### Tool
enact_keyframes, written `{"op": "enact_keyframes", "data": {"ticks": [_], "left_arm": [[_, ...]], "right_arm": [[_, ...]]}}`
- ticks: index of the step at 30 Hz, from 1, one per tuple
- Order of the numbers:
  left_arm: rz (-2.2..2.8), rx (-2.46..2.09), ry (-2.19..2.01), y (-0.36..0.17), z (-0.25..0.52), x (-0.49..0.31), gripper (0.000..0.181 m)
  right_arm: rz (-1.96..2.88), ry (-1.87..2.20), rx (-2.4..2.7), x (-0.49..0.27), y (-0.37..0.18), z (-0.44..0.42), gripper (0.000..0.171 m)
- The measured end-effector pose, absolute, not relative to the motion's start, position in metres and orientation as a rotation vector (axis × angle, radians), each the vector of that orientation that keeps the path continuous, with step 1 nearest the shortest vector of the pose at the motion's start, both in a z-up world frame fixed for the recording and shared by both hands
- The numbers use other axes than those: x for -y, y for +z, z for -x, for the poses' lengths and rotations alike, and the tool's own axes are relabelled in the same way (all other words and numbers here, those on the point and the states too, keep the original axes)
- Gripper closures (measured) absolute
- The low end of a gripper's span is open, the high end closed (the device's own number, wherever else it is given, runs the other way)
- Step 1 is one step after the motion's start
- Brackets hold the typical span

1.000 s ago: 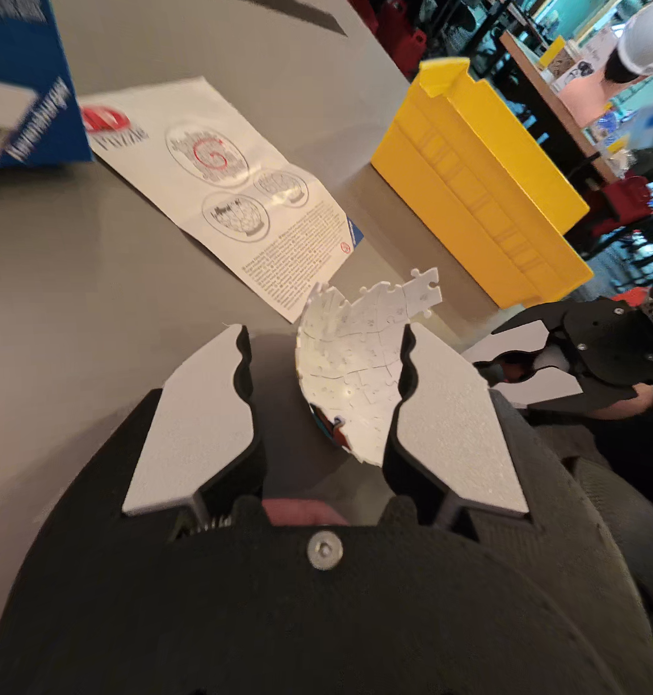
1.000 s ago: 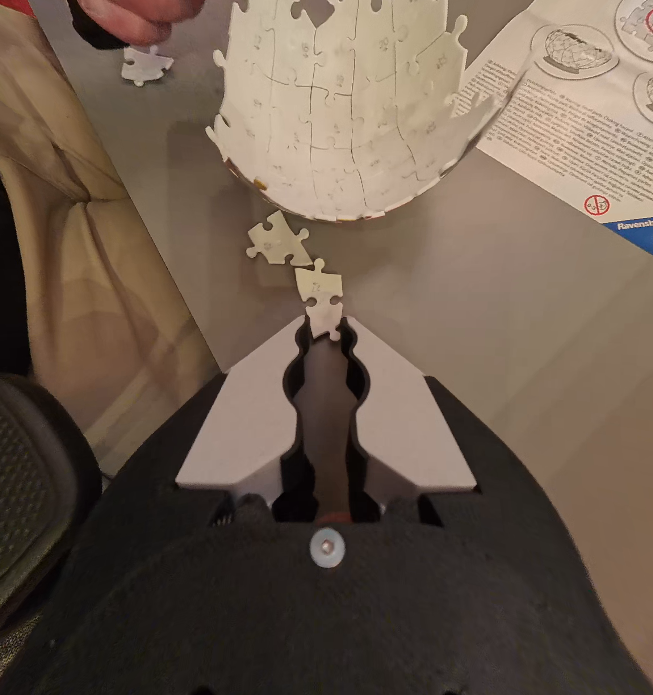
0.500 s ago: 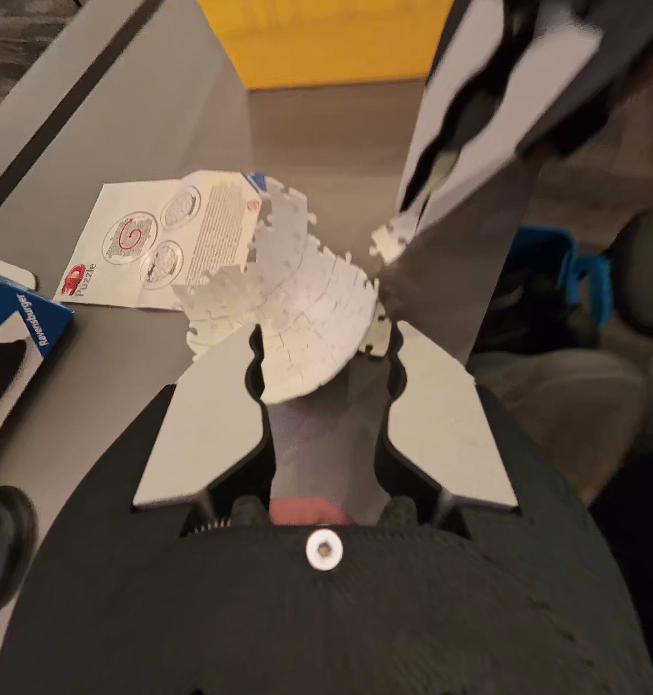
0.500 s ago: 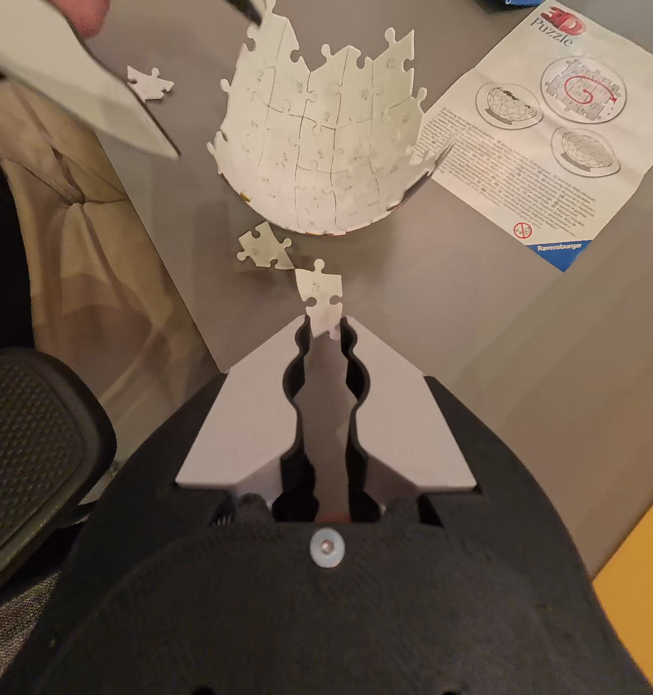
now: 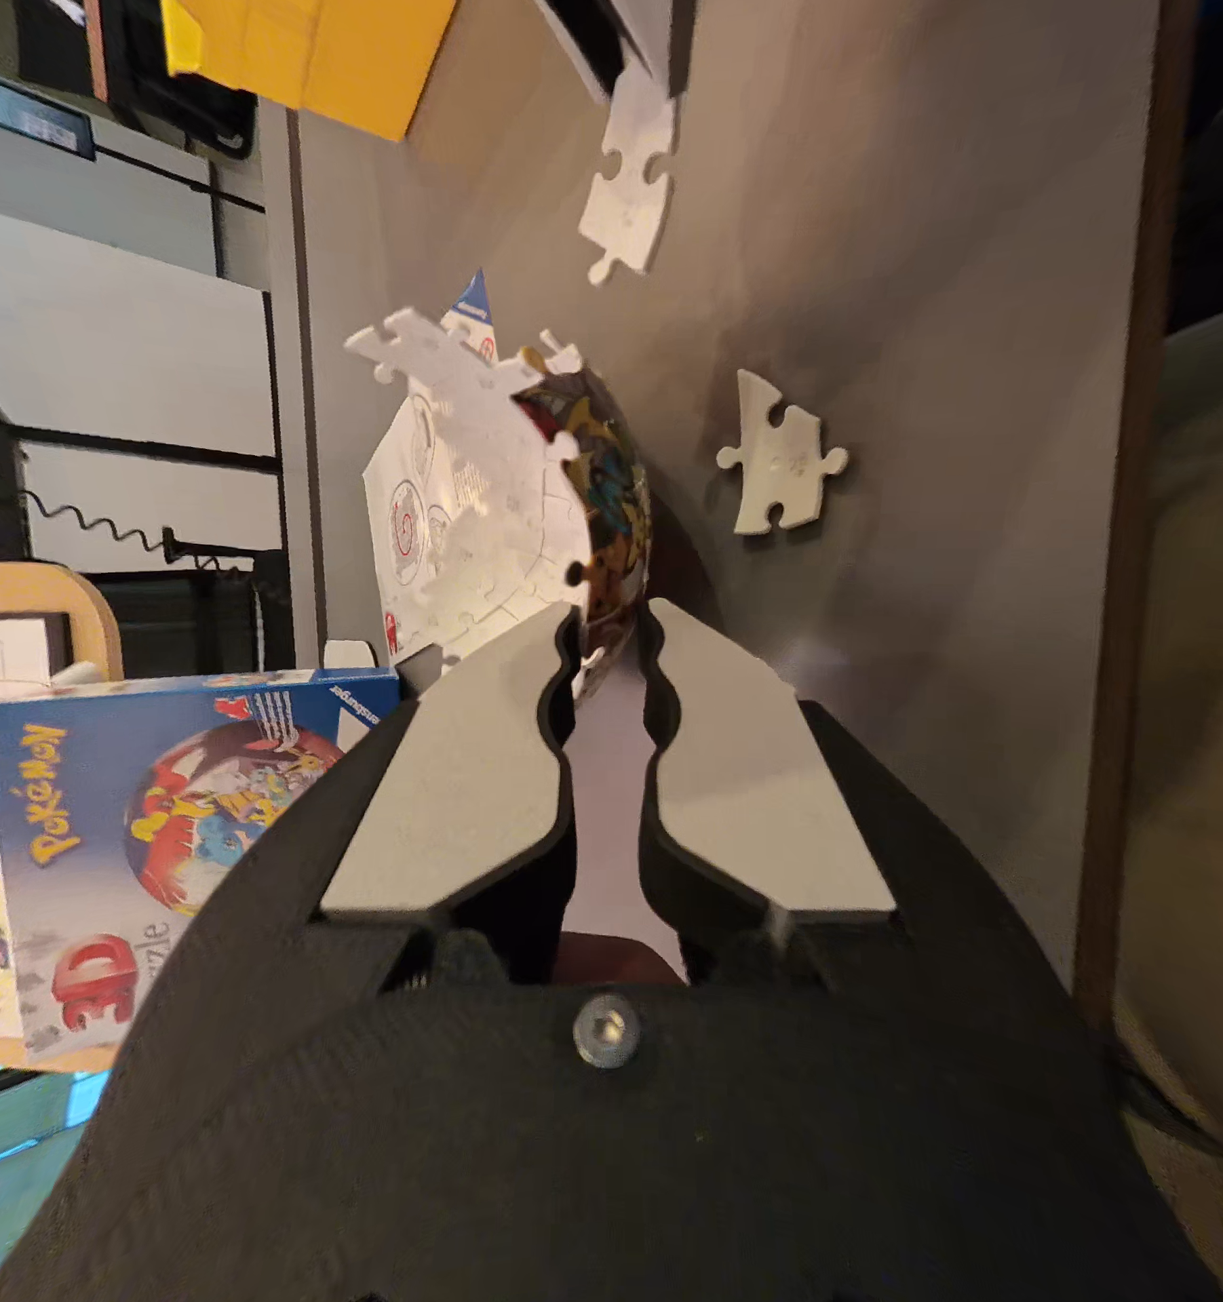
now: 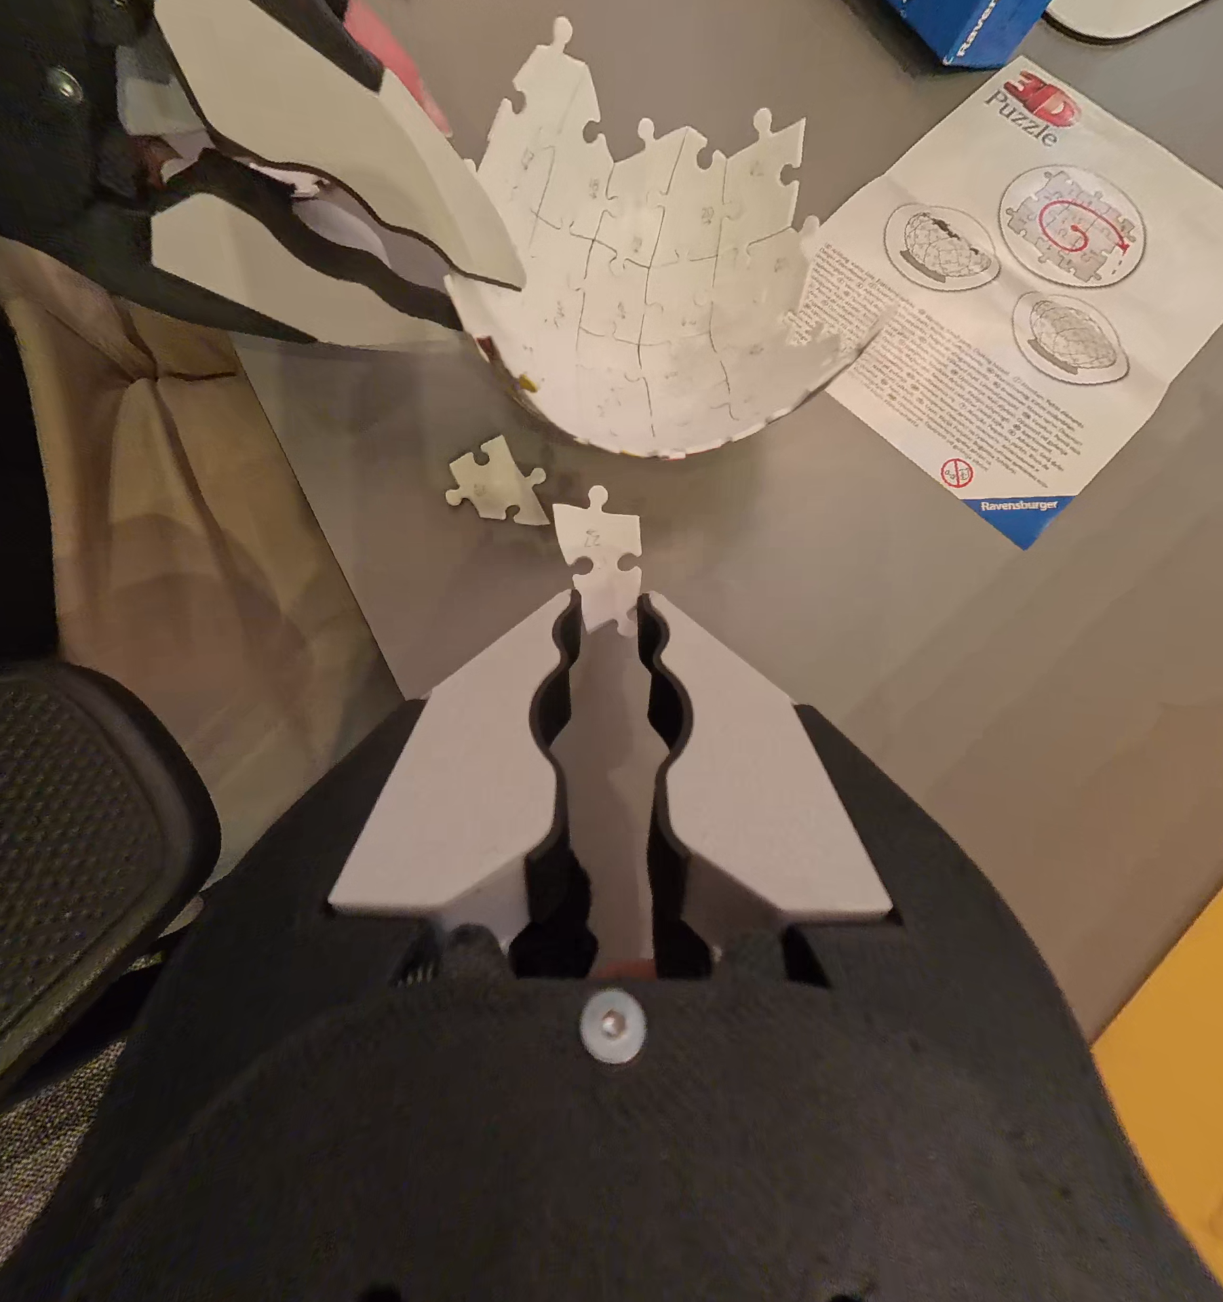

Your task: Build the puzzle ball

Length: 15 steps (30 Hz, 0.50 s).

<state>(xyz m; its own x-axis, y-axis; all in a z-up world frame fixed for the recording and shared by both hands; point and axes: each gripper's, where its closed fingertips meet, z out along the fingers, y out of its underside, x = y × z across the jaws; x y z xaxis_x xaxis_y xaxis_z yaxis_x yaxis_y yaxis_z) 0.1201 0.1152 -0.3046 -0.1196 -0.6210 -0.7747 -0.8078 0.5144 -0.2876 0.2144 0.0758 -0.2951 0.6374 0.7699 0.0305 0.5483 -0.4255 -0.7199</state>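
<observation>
The half-built puzzle ball point(image 6: 665, 303) is a white bowl of joined pieces on the grey table; its printed outside shows in the left wrist view point(image 5: 608, 493). My left gripper point(image 5: 612, 614) is shut on the bowl's rim, one finger inside and one outside; it shows in the right wrist view point(image 6: 492, 303) at the bowl's left edge. My right gripper point(image 6: 608, 606) is shut on a white puzzle piece point(image 6: 601, 556), held above the table just short of the bowl; that piece also shows in the left wrist view point(image 5: 629, 190). A loose piece point(image 6: 495, 482) lies beside the bowl.
An instruction sheet point(image 6: 1017, 296) lies right of the bowl. The blue puzzle box point(image 5: 171, 810) stands beyond it. A yellow bin point(image 6: 1193, 1057) sits at the table's right. A mesh office chair point(image 6: 66, 810) and the table edge are to the left.
My left gripper has swung round to the bowl's side and closed from wide open onto its rim. My right gripper still holds its piece and has barely moved.
</observation>
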Motion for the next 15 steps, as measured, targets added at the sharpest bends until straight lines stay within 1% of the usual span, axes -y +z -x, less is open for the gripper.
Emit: {"op": "enact_keyframes", "data": {"ticks": [8,15], "left_arm": [[1.000,-1.971,0.426,-0.308,-0.108,-0.127,0.170],[0.802,-2.151,0.585,-0.296,-0.096,-0.146,0.174]], "right_arm": [[2.137,0.383,1.040,-0.082,-0.293,-0.217,0.157],[2.120,0.323,1.110,-0.092,-0.288,-0.209,0.157]]}}
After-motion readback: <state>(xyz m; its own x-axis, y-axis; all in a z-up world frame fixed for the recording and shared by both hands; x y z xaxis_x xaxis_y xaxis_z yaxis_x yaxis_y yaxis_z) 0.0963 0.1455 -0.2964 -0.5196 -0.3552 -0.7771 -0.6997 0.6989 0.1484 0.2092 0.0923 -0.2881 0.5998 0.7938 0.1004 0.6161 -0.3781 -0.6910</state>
